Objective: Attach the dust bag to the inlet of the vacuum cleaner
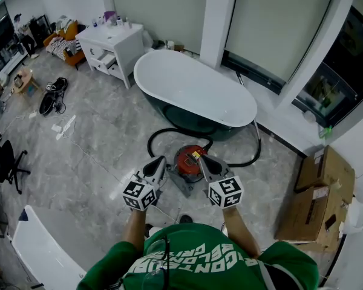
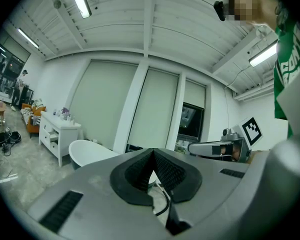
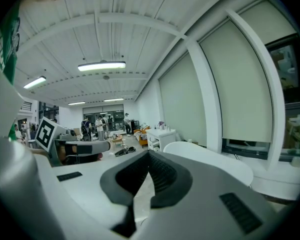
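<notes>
Left tongs (image 1: 159, 162) closed, tips together, nothing between them (left gripper view (image 2: 152, 152)). Right tongs (image 1: 203, 160) likewise closed and empty (image 3: 149, 154).

Red vacuum (image 1: 189, 157) sits on the floor (image 1: 103, 144) at 12 o'clock from the person, between the two tongs' tips and below them in the head view. No contact visible. Black hose (image 1: 156, 136) loops round it.

Floor: grey marbled tile. White tub (image 1: 193, 86) just beyond the vacuum at 12. White cabinet (image 1: 111, 44) at 10–11. Cardboard boxes (image 1: 317, 192) at 3.
</notes>
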`<state>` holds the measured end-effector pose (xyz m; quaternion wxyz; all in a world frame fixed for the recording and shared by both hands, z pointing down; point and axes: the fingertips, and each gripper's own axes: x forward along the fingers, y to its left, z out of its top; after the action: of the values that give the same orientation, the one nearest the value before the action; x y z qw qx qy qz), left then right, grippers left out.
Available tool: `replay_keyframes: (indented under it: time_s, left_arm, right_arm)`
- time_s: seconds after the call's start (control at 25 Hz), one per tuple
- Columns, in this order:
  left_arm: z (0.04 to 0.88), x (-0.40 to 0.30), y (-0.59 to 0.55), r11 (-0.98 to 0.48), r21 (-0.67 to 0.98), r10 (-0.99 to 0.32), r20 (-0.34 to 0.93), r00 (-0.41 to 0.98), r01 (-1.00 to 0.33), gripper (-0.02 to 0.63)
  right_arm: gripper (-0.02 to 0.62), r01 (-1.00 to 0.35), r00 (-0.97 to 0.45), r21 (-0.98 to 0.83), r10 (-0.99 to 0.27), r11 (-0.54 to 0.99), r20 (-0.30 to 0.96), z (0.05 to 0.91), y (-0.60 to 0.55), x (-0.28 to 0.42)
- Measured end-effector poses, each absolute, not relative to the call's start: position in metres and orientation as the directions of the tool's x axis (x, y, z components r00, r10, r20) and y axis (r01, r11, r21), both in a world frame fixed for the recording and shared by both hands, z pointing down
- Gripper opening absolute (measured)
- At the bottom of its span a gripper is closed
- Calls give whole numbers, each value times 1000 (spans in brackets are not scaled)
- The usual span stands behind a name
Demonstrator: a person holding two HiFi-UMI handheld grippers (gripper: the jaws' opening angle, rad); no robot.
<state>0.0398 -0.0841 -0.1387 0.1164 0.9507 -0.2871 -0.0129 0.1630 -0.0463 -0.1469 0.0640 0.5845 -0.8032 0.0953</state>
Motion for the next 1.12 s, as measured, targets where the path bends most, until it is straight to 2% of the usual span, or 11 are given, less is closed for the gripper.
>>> replay_keyframes:
  time_s: [0.56,1.12]
  left_arm:
    - [-138,-13,-89,-791,242,-573,29,819,-562,3]
    - [-140,-20,-89,-801,249,-564,-6,826,-545,3]
  right_arm:
    - [8,-944,-327,-46,-915,326,236,-145,-51,108]
    - [8,-947,-313,-8,-917,321,248,-149,-48,91]
